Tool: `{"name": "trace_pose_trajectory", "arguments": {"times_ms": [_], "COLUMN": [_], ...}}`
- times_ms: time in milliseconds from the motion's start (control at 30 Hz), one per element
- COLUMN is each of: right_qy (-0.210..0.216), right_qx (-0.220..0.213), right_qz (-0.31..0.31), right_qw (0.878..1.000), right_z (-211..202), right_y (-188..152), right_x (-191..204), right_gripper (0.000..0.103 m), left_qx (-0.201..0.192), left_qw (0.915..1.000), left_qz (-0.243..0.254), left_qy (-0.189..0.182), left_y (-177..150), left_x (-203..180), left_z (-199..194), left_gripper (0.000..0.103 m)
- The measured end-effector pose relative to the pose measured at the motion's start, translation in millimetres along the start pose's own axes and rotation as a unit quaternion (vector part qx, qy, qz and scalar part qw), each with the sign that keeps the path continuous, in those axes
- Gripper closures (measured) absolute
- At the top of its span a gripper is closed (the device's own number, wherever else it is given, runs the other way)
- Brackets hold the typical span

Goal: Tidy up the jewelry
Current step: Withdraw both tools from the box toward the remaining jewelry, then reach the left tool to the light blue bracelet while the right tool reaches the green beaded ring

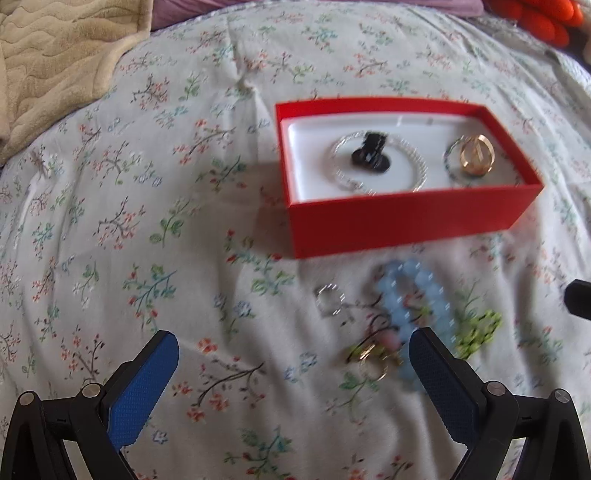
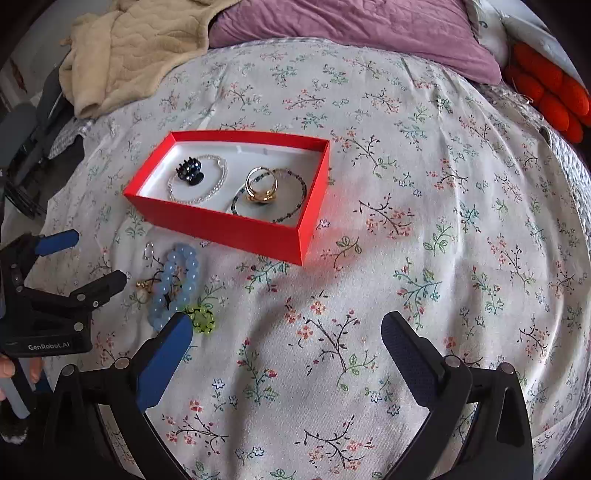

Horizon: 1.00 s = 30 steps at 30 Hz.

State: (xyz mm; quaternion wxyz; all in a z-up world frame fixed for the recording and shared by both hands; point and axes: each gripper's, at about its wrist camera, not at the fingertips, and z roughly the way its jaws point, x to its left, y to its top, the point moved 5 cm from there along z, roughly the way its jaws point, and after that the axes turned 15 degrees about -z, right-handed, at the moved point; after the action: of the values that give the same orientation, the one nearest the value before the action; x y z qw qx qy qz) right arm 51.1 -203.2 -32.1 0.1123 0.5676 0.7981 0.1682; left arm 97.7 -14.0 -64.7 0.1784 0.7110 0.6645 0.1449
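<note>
Resting on the floral bedspread [image 2: 424,155], the red box [image 2: 236,225] served as the collecting place, its white lining already holding a black hair claw [image 2: 190,170] inside a clear beaded bracelet [image 2: 199,179], and beside them gold rings [image 2: 260,186] lying within a dark beaded bracelet [image 2: 275,195]; that grouping suggested like pieces were being kept together. Just outside the box's near wall lay the pieces not yet sorted: a pale blue bead bracelet [image 2: 177,284], a green beaded piece [image 2: 202,319] touching its lower end, a small clear ring [image 1: 328,300], and a tangle of gold earrings or charms [image 1: 369,356], too blurred to name exactly. The left gripper [image 1: 295,373] hovered low over that heap with its jaws spread wide and empty, the blue bracelet just beside its right finger, probably lining up for a pick. The right gripper [image 2: 288,347] also had its jaws wide apart and held nothing, hanging over bare bedspread near the heap, likely kept clear so the left could work. A beige blanket [image 2: 136,48] and purple pillow [image 2: 354,33] sat well apart at the bed's far end.
</note>
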Motion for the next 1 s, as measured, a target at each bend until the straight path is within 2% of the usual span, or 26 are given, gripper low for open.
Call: {"name": "trace_pose_trajectory", "arguments": {"times_ms": [400,533,833,1000], "right_qy": [0.000,0.000,0.031,0.043], "right_qx": [0.039,0.048,0.049,0.053], "right_qz": [-0.038,-0.061,-0.122,-0.131], "right_qw": [0.999,0.997,0.991,0.989], "right_z": [19,29,49,56], "right_y": [-17,-17,-7,-3], "right_x": [21,30,57,65], "right_gripper": [0.000,0.000,0.001,0.008], "left_qx": [0.032,0.037,0.035,0.036], "left_qw": [0.9978,0.9984,0.9993,0.9992], "left_qz": [0.041,0.032,0.009,0.013], "left_qy": [0.042,0.029,0.001,-0.005], "left_y": [-22,-23,-18,-19], "left_x": [22,25,28,24], "left_z": [19,19,18,17], "left_gripper": [0.001,0.001,0.001,0.001]}}
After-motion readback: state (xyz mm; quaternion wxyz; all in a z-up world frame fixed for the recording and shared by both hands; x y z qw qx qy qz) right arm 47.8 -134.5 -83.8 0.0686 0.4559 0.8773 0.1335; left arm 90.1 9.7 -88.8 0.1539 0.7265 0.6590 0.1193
